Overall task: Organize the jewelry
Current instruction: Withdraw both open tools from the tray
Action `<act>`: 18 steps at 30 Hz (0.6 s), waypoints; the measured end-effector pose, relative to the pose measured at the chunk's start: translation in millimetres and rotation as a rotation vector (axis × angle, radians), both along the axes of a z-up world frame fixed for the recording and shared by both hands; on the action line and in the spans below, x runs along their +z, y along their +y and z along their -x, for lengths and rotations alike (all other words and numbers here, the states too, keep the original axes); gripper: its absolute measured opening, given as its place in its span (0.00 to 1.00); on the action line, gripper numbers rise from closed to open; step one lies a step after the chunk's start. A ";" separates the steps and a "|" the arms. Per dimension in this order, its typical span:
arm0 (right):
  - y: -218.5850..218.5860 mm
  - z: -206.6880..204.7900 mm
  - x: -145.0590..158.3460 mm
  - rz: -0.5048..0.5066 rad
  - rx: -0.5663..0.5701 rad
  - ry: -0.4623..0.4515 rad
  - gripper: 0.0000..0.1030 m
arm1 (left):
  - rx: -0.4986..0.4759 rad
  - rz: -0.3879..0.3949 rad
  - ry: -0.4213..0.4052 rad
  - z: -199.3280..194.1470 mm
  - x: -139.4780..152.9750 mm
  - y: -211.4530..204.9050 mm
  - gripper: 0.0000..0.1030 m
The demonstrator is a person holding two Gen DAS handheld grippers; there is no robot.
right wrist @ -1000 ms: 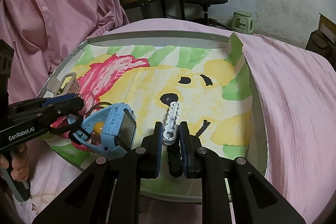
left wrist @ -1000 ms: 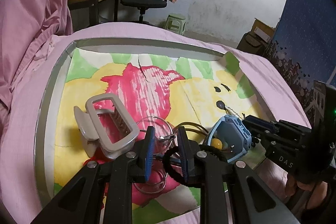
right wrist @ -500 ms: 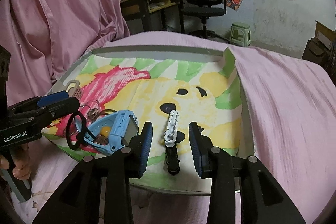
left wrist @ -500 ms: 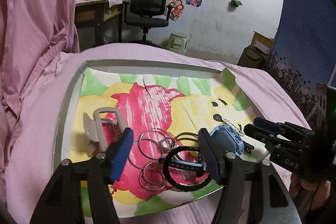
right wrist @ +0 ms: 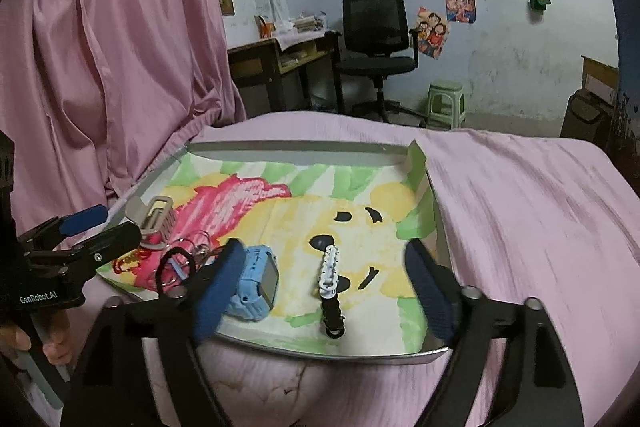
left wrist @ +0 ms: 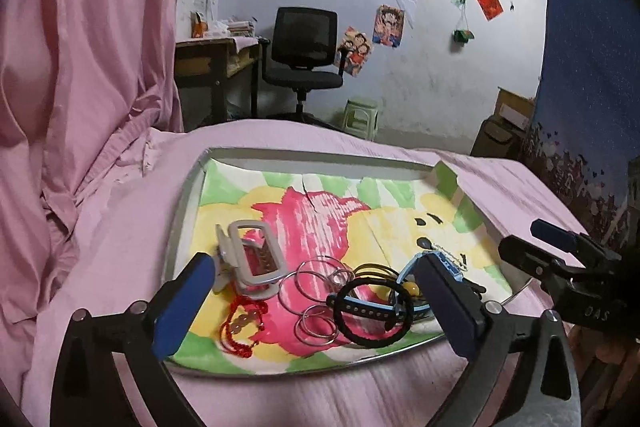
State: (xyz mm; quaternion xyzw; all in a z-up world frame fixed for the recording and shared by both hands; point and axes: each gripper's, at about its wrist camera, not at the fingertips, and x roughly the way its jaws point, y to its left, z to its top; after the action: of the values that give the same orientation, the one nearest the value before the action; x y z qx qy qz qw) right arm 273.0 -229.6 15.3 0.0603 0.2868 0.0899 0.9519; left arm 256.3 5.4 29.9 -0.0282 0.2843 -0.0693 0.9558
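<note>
A metal tray [left wrist: 180, 223] lined with a painted paper sits on a bed covered in a pink sheet [left wrist: 100, 247]; all the jewelry lies in the tray.

Left to right in the left wrist view: a grey hair claw [left wrist: 250, 259] stands at the tray's left side. In front of it lies a red beaded bracelet [left wrist: 242, 323]. To its right a cluster of thin silver rings [left wrist: 316, 303] overlaps a black hair tie [left wrist: 374, 311], which loops over the strap of a blue watch [left wrist: 416, 291]. The left gripper [left wrist: 316, 311] hangs above the tray's near edge, its fingers opening wide with nothing pinched; the rings and tie show between them, untouched.

In the right wrist view, the watch [right wrist: 256, 283] lies just behind the right gripper's left finger. Right of it, apart from the pile, a black-and-white beaded bracelet [right wrist: 330, 291] lies straight, pointing away. The right gripper [right wrist: 324, 295] is over the near rim, its fingers spreading and holding nothing; the bracelet lies free between them. A hand [right wrist: 36, 343] grips the left gripper's handle at the far left.
</note>
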 end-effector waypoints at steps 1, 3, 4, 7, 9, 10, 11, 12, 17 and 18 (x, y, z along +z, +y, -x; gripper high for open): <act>0.2 2.4 2.0 0.001 0.000 -0.007 0.84 | 0.002 0.002 -0.004 1.9 0.9 1.1 0.99; 2.0 5.3 4.7 0.003 0.003 -0.016 0.89 | 0.004 0.008 -0.016 7.6 3.6 4.0 0.99; 4.0 7.1 6.1 0.005 0.003 -0.022 0.90 | 0.008 0.007 -0.021 8.9 3.9 4.2 0.99; 7.1 14.6 10.2 0.010 0.006 -0.038 0.93 | 0.017 0.001 -0.045 18.1 6.4 5.8 0.99; 8.6 18.8 13.1 0.013 0.007 -0.050 0.93 | 0.020 -0.004 -0.062 25.1 7.5 6.2 0.99; 9.2 21.4 15.1 0.015 0.007 -0.056 0.93 | 0.020 -0.006 -0.066 27.5 8.2 6.3 0.99; 9.5 24.1 17.0 0.016 0.007 -0.062 0.94 | 0.018 -0.005 -0.072 31.8 9.1 6.7 0.99; 9.7 26.4 18.6 0.016 0.006 -0.067 0.94 | 0.018 -0.003 -0.079 35.9 10.1 7.2 0.99; 9.4 40.5 24.9 0.006 -0.005 -0.092 0.94 | 0.012 -0.006 -0.110 57.4 13.2 7.5 0.99; 9.4 44.0 25.6 0.004 -0.006 -0.096 0.94 | 0.009 -0.010 -0.117 62.1 13.8 6.9 0.99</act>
State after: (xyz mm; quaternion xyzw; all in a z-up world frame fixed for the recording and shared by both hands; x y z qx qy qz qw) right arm 229.0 -220.1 40.9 0.0549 0.2408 0.0891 0.9649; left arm 194.1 12.3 43.7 -0.0206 0.2279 -0.0649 0.9713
